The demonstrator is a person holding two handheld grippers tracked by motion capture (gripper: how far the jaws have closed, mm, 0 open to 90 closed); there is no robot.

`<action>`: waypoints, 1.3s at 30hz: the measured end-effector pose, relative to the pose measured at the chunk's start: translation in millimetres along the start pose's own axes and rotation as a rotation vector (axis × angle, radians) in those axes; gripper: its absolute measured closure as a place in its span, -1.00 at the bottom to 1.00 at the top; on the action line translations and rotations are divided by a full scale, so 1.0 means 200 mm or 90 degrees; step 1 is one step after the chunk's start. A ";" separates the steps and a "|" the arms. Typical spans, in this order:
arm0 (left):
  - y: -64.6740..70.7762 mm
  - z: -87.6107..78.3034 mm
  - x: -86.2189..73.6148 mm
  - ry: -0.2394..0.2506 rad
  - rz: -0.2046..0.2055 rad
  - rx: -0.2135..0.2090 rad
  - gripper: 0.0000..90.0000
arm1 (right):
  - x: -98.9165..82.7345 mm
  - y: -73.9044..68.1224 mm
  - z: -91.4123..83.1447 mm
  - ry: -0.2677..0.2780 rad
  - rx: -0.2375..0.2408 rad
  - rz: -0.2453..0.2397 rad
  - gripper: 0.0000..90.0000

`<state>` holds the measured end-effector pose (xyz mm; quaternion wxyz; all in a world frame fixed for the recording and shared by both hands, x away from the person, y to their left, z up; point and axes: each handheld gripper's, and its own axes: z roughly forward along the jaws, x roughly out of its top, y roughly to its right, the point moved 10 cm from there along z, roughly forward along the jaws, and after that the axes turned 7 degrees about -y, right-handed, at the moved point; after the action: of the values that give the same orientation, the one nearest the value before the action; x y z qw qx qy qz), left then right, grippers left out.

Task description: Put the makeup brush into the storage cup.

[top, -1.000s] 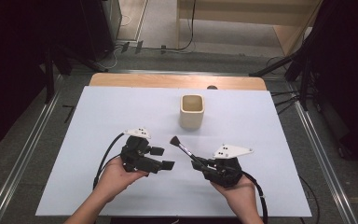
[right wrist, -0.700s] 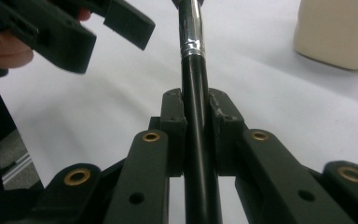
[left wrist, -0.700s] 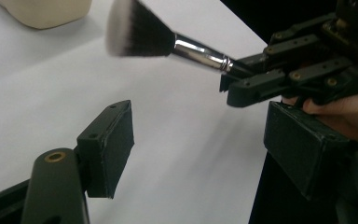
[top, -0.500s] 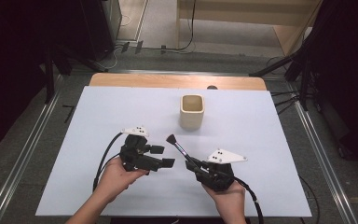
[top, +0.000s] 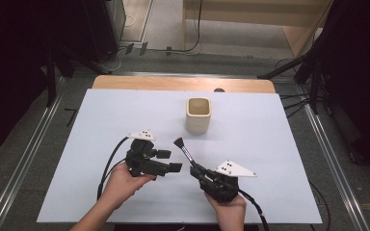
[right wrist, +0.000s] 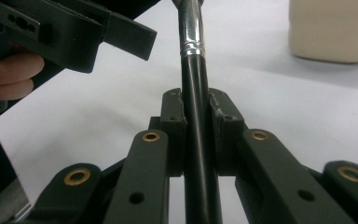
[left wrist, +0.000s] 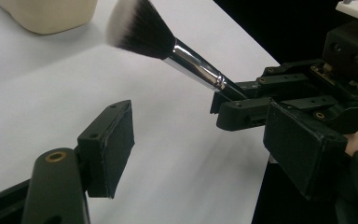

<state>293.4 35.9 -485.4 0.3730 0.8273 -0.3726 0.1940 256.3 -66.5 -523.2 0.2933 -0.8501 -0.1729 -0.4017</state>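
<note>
Makeup brush sits clamped by its stiff black handle in right gripper fingers above the table, light, soft bristles toward cup; left gripper fingers spread, empty.

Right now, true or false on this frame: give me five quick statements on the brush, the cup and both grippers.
1. The right gripper is clamped on the brush handle. True.
2. The brush bristles are inside the cup. False: the bristles are short of the cup, above the white table.
3. The left gripper holds the brush too. False: its jaws stand open with nothing between them.
4. The cup stands upright with its mouth open to the top. True.
5. The brush lies flat on the table. False: it is held off the table, pointing toward the cup.
</note>
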 end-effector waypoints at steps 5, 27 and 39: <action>0.00 0.01 0.00 0.001 -0.008 -0.004 -0.44 | -0.01 0.00 0.01 0.028 -0.005 0.006 0.77; 0.03 0.04 0.05 0.044 -0.049 -0.026 -0.38 | -0.01 -0.04 0.06 0.090 0.014 0.030 0.77; 0.01 0.05 0.08 0.069 -0.118 -0.053 -0.24 | 0.01 -0.05 0.06 0.101 0.017 0.033 0.77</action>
<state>302.5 19.4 -480.2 0.4429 0.8303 -0.2817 0.1871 259.5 -51.4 -524.8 0.3280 -0.8159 -0.1322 -0.4575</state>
